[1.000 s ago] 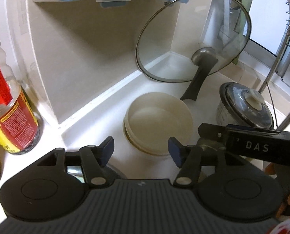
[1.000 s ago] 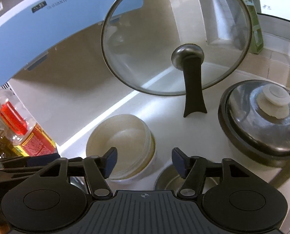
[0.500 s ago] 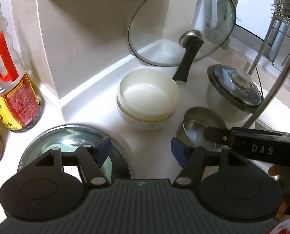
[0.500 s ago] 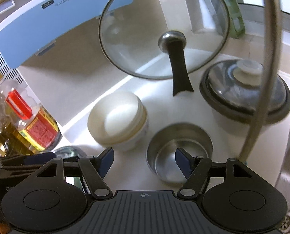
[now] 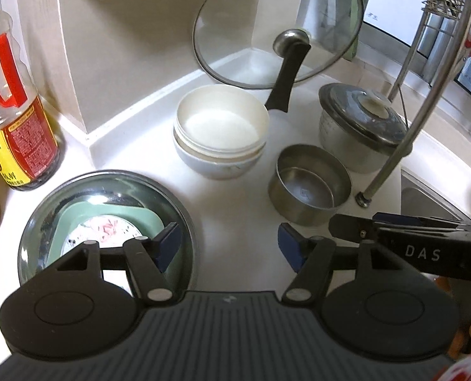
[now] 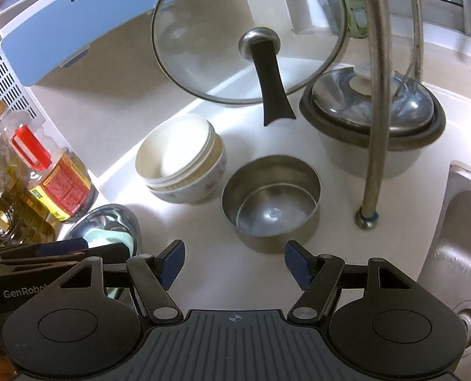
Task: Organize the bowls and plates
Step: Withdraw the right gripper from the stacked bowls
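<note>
A stack of cream bowls (image 5: 220,136) stands on the white counter near the wall corner; it also shows in the right wrist view (image 6: 181,158). To its right sit nested steel bowls (image 5: 310,184) (image 6: 271,198). A wide steel plate (image 5: 107,219) holding a green dish and a patterned plate lies at front left, under my left gripper (image 5: 229,247). The plate's edge shows in the right wrist view (image 6: 108,225). Both my left gripper and my right gripper (image 6: 234,262) are open, empty and above the counter, short of the bowls.
A glass lid (image 5: 276,25) (image 6: 251,35) leans in the corner. A lidded pot (image 5: 362,127) (image 6: 371,120) stands at right by a rack leg (image 6: 375,127). An oil bottle (image 5: 13,120) (image 6: 48,171) stands at left. A sink (image 6: 457,254) lies at far right.
Both grippers have pulled back and risen from the cream bowls. The steel bowls, the steel plate and the sink have come into view. Both stay open.
</note>
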A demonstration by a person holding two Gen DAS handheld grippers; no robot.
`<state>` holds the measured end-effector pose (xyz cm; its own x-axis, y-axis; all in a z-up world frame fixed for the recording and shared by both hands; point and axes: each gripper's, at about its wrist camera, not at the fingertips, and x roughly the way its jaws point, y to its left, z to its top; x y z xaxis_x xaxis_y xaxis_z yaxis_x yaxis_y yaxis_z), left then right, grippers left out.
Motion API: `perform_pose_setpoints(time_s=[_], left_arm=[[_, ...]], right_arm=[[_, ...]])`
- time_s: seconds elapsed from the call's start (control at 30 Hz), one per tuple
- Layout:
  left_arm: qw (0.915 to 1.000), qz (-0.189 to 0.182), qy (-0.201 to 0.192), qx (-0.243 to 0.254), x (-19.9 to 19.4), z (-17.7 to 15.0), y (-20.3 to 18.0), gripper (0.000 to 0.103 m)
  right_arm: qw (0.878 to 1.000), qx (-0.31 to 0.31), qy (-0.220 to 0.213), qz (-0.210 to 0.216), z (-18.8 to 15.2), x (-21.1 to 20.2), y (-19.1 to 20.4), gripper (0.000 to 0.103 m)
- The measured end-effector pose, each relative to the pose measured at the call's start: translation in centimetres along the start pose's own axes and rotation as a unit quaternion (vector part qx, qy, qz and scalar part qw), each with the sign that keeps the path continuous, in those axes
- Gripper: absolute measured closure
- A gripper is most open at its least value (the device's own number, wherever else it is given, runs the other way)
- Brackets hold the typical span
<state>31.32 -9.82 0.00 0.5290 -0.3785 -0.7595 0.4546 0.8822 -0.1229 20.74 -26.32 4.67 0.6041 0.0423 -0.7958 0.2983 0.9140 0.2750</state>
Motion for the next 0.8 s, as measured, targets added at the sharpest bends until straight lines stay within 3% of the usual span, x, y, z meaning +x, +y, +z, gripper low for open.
perform_pose_setpoints(time_s=[0.8], left_arm=[[0.9993, -0.022, 0.028, 0.012, 2.0, -1.1, -3.3, 0.037]], right_arm=[[0.999, 0.022, 0.016, -0.036, -1.9, -0.2, -3.5, 0.033]])
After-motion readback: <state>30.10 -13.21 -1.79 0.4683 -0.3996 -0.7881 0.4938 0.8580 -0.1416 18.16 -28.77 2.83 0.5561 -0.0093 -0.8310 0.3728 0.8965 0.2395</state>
